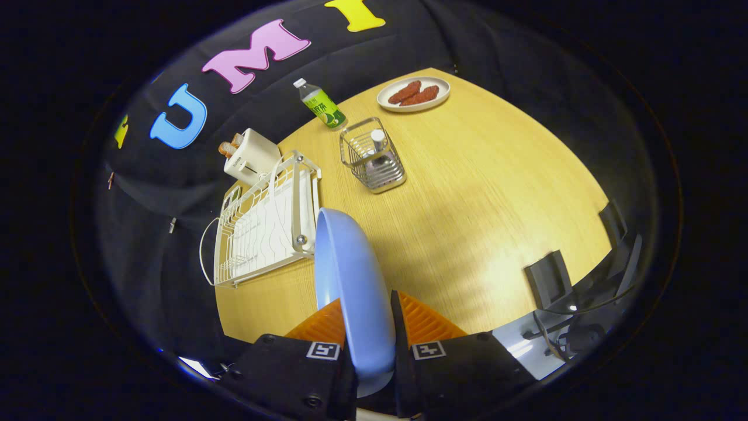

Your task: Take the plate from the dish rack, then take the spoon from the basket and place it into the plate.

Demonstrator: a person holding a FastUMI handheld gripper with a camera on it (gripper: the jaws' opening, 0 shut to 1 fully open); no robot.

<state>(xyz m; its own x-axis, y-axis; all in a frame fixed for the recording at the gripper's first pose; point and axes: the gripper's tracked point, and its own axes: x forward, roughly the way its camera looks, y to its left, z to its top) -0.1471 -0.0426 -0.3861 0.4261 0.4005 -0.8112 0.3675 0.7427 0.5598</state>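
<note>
Between the fingers of the gripper (369,327) the blue plate (350,280) sits clamped, lifted clear of the dish rack (263,225); the spoon (378,140) waits in its basket (374,158) beyond, on the worktop (485,193), not yet taken.

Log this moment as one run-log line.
tool: shut on round blue plate, held on edge | white wire dish rack: emptied | spoon: in metal wire basket | next: set plate down

Readable text: none | bottle (321,105) on the tabletop (467,193): label print too small to read | gripper (369,327) bodies: square coded markers, no words | fingers clamp the blue plate (353,280)
</note>
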